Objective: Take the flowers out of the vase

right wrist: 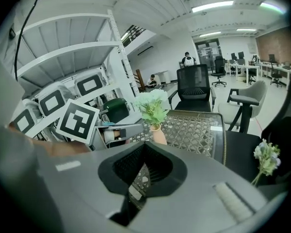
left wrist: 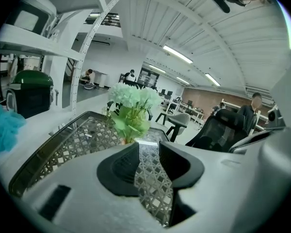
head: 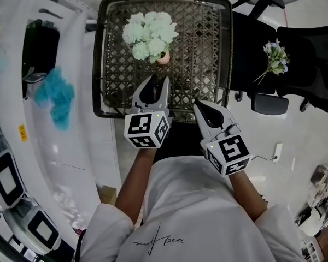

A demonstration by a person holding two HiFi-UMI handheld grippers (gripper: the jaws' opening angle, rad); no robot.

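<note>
Two noted: left gripper (head: 153,85) parted, empty, nearer, pointed straight at flowers (head: 149,33) upright in vase (head: 163,58) on table (head: 208,48); right gripper (head: 200,106) pressed together, sat farther back, vase ahead-left.

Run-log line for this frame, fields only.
stage: pre-grasp | left gripper: open, empty, facing flowers | right gripper: shut, empty | flowers: in vase on mesh table
</note>
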